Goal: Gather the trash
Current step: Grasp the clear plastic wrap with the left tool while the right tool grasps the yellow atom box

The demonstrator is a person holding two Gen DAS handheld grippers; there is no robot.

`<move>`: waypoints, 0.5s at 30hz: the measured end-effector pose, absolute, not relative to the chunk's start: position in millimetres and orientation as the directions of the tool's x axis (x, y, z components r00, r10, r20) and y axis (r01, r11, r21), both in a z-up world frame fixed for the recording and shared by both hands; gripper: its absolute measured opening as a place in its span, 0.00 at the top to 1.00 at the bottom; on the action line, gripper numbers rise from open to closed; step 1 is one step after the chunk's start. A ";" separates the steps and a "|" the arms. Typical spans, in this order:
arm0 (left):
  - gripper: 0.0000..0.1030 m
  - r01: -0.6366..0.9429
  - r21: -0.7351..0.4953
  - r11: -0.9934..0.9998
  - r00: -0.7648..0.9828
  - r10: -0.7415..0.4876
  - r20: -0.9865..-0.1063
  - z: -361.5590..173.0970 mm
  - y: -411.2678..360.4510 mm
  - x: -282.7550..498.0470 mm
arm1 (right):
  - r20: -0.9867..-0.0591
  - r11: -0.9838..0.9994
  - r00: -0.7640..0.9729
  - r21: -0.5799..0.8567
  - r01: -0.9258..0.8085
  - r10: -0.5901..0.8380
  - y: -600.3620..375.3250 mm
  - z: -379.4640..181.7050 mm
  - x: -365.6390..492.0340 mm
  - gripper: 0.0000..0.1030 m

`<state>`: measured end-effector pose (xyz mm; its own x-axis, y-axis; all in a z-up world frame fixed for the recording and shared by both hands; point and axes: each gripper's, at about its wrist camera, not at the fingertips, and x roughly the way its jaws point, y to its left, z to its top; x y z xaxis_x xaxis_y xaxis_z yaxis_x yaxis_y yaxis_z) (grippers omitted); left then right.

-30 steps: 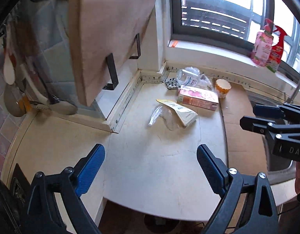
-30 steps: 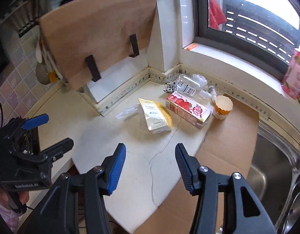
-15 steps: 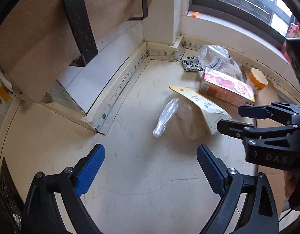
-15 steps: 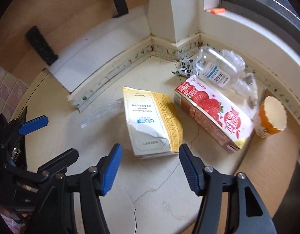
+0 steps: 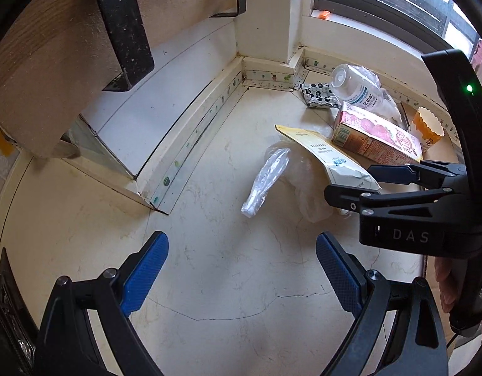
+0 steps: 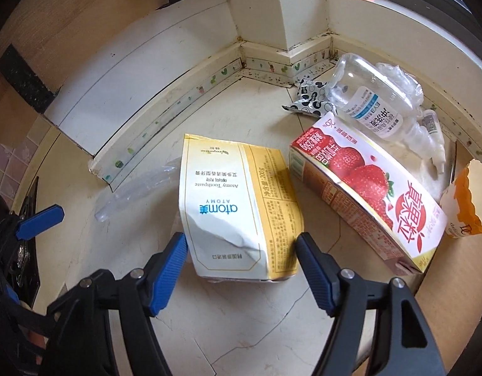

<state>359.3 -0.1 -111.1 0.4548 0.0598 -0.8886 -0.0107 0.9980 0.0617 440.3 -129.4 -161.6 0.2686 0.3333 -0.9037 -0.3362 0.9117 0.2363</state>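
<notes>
R gripper [image 6: 241, 250]: my fingers are spreading apart right now, wide, w/ the near end of the toothpaste box [image 6: 237, 206] sitting between the tips. Pads flank its two long sides, not pressing that I can see. Nothing gripped.
L gripper [image 5: 241, 263]: fingers parted wide, nothing between them, just bare worktop [image 5: 225, 297] under the gap.
Toothpaste box: yellow & white, lying flat, stretching away from my R fingers; crumpled at the near end.
Clear plastic wrap [image 5: 266, 181]: ahead of my L fingers, a bit right of centre, partly tucked under the toothpaste box. From the R cam it's off to the left of the left finger.
Strawberry carton [image 6: 366, 194]: beyond & right of my R right finger, lying on its side, just beside the toothpaste box.
Clear bottle [image 6: 366, 103]: further out behind the carton, near the wall corner, lying down.
Spotted wrapper [image 6: 309, 100]: left of the bottle, at the corner.
Orange paper cup [image 6: 466, 206]: far right of my R fingers, past the carton's end.
</notes>
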 end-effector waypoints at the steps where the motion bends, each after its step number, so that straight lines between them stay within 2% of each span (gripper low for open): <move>1: 0.09 -0.013 0.062 0.998 0.454 0.061 -0.889 -111.4 0.0 359.5 | -0.905 0.914 0.268 0.235 -0.332 0.330 -129.0 -162.1 441.4 0.29; 11: 0.08 -0.039 0.055 0.998 0.444 0.067 -0.894 -114.5 6.9 363.9 | -0.909 0.918 0.241 0.264 -0.297 0.339 -125.2 -175.5 445.6 0.24; 15: 0.08 -0.039 0.052 0.998 0.446 0.064 -0.893 -113.7 6.4 365.6 | -0.881 0.906 0.271 0.308 -0.290 0.387 -135.9 -168.7 441.9 0.35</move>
<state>365.6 6.4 -113.7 0.4456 0.0637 -0.8930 -0.0387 0.9979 0.0518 441.9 -135.9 -168.7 0.2714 0.3870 -0.8812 -0.2902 0.9059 0.3085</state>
